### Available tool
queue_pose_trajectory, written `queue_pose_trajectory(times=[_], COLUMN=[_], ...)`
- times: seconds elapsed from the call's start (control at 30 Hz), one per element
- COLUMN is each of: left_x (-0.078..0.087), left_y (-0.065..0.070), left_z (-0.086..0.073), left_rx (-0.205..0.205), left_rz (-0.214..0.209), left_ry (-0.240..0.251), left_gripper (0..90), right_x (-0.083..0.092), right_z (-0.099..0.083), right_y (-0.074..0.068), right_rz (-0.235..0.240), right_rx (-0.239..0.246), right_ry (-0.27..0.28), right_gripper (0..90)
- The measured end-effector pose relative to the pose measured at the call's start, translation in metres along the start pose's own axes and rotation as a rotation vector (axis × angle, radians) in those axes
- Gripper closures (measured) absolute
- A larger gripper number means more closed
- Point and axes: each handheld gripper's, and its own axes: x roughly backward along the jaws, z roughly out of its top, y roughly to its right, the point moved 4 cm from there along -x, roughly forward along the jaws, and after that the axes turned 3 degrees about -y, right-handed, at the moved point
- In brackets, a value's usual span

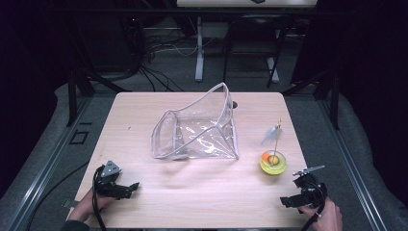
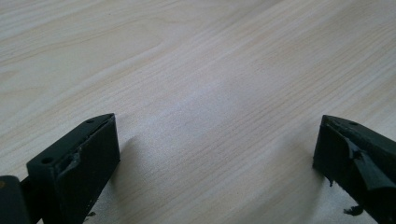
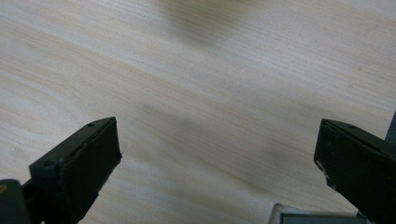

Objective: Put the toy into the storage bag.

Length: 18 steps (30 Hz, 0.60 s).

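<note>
Pale wood bench (image 1: 192,192) lies under both grippers. The left gripper (image 1: 131,186) has its 2 fingers (image 2: 84,158) spread wide, holding nothing, hand low at the near edge. The right gripper (image 1: 285,202) likewise gapes empty, its fingers (image 3: 79,163) pointing left; the yellow bowl (image 1: 273,163) sits just beyond them.

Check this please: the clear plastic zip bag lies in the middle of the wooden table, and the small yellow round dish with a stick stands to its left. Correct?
Not quite. The small yellow round dish stands to the right of the clear plastic zip bag, near the right gripper, as the high view shows. The rest is correct.
</note>
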Motion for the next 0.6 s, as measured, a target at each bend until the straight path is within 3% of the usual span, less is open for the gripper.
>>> queue_pose_trajectory(times=[0.33,0.6], left_x=[0.0,0.0], left_y=[0.0,0.0], left_z=[0.0,0.0], left_rx=[0.0,-0.001], left_rz=[0.0,0.0], left_ry=[0.0,-0.002], left_gripper=[0.2,0.2], right_x=[0.001,0.007], right_z=[0.004,0.011], right_y=[-0.002,-0.005], right_rz=[0.005,0.005], right_rx=[0.005,0.008], right_ry=[-0.011,0.026], right_gripper=[0.3,0.0])
